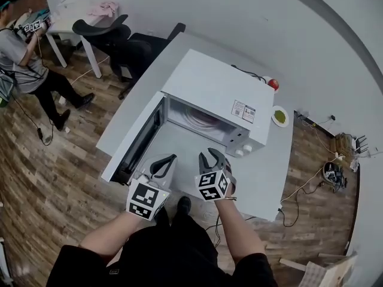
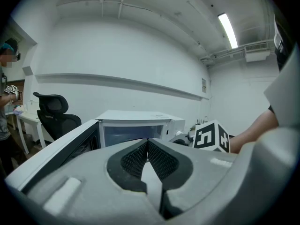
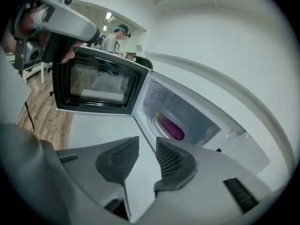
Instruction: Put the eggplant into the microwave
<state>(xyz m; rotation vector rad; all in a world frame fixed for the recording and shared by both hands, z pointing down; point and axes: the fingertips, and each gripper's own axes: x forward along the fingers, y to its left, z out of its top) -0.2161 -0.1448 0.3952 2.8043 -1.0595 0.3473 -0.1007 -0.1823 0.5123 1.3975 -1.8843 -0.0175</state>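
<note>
The purple eggplant [image 3: 171, 128] lies on its side inside the microwave [image 3: 187, 118], on the round glass tray [image 3: 154, 125] at the bottom of the cavity, green stem end toward the back. The microwave's door [image 3: 96, 86] hangs wide open to the left. The white microwave stands on a pale table [image 1: 266, 175].

The right gripper [image 3: 147, 143] is outside the cavity, in front of the opening and clear of it. Its jaws stand apart with only the table surface showing between them. The eggplant is beyond the fingertips, up and to the right of the gap, and nothing touches it.

In the head view the left gripper [image 1: 168, 159] sits just left of the right gripper [image 1: 210, 155], near the open door's lower edge. Its ribbed pads [image 2: 133, 157] meet at the tips, pressed together on nothing.
</note>
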